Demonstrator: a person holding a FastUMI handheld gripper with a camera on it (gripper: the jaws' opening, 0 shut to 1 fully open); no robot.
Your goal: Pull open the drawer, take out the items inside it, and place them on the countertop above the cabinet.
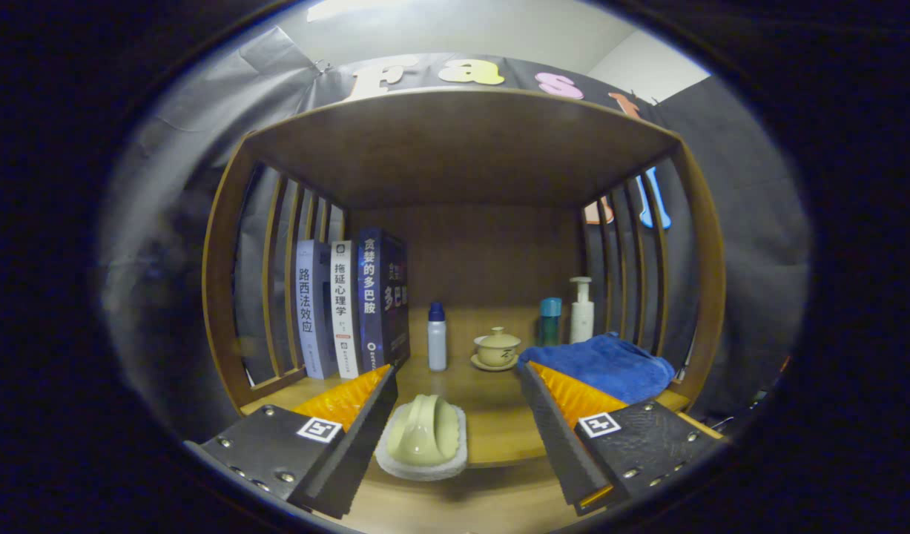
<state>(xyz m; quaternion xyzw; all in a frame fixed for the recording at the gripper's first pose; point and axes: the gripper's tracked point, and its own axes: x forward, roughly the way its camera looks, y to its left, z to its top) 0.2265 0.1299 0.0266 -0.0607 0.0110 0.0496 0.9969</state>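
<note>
Gripper view: claw (455,426) was released, jaws spread wide, nothing pressed between them. A pale green scrub brush on a white pad (423,437) sat on the tabletop (499,437) at its front edge, between the fingers and much closer to the left one; can't tell if it touched that finger. Its long axis ran roughly front-to-back, in line with the fingers.

Further back on the tabletop, inside the wooden shelf frame (225,259): three upright books (351,304) at the left side, a small white bottle with blue cap (437,337) mid-depth, a lidded teacup on a saucer (496,348), a teal bottle (550,320) and a white pump bottle (581,310) toward the back right, and a folded blue towel (610,367) at the right edge just beyond the right finger.

Judgement: brush looked already set down on the tabletop, so this was the letting-go end of a placement. Next move would be straight back, clear of the brush.
</note>
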